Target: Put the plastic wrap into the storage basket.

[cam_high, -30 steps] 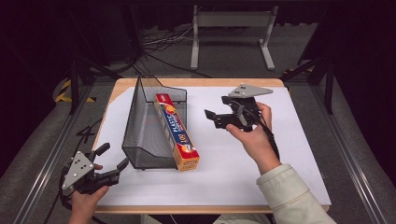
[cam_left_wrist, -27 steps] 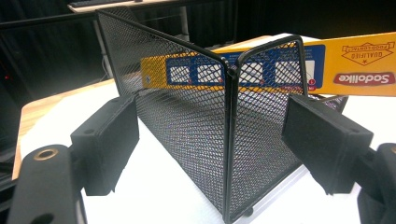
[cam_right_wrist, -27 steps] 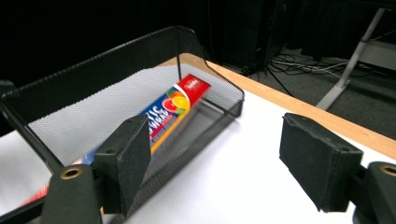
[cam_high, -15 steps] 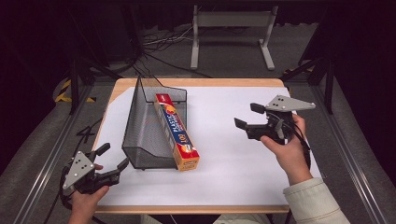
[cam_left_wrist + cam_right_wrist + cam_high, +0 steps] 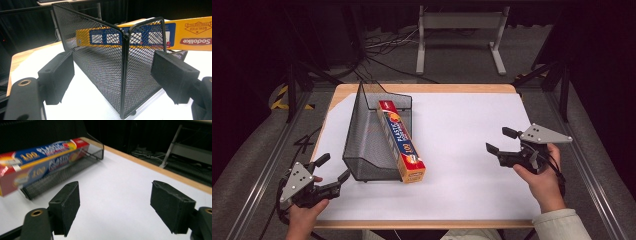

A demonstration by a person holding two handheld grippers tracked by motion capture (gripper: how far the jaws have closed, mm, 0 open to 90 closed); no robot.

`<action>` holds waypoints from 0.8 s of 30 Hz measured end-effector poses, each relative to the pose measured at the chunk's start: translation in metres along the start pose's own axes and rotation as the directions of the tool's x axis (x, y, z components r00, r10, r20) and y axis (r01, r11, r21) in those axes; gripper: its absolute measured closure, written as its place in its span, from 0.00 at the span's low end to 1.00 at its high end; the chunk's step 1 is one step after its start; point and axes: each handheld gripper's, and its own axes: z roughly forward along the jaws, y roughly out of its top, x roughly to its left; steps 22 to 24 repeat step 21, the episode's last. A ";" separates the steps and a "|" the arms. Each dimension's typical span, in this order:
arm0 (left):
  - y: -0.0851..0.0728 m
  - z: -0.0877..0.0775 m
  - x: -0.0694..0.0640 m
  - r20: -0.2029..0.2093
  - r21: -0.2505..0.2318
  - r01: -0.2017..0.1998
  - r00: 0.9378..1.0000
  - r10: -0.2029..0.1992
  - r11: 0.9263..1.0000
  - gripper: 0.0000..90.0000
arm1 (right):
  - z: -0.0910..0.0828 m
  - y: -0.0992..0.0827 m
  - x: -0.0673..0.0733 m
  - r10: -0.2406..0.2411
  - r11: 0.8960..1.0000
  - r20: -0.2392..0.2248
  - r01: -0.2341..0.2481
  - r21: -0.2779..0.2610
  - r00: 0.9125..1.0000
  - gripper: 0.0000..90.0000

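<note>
The surface [image 5: 472, 180] in front of me is covered by a white sheet, with a strip of wood showing along its far edge. On its left half stands my black mesh basket [image 5: 367, 145], its tall side facing left and its open end pointing toward me. In the left claw view one corner of the basket [image 5: 125, 75] stands right ahead of the pads.

The plastic wrap box [image 5: 401, 141] lies lengthwise along the basket's right wall, its far end leaning on the mesh rim and its near end reaching past the basket's near corner. In the right claw view I see the box [image 5: 37, 162] off to the left, blurred.

My right claw [image 5: 503, 141] hangs over the right part of the surface, well apart from the box, pads spread wide with nothing between them. My left claw [image 5: 333, 168] sits at the near left corner, just beside the basket's near end, also wide open and holding nothing.
</note>
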 end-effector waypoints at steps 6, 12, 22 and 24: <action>-0.001 0.000 0.000 -0.001 0.002 -0.007 1.000 0.007 1.000 0.22 | 0.006 -0.033 -0.005 0.020 1.000 0.025 -0.020 0.020 0.999 0.25; -0.002 0.000 0.000 0.000 0.009 0.000 1.000 0.000 1.000 0.22 | 0.011 -0.057 -0.007 0.054 0.998 0.030 -0.055 0.025 0.998 0.26; -0.002 0.001 0.000 0.010 0.010 -0.001 1.000 0.001 1.000 0.22 | 0.010 -0.082 -0.010 0.087 0.995 0.055 -0.089 0.042 0.995 0.25; -0.002 0.001 0.000 0.010 0.010 -0.001 1.000 0.001 1.000 0.22 | 0.010 -0.082 -0.010 0.087 0.995 0.055 -0.089 0.042 0.995 0.25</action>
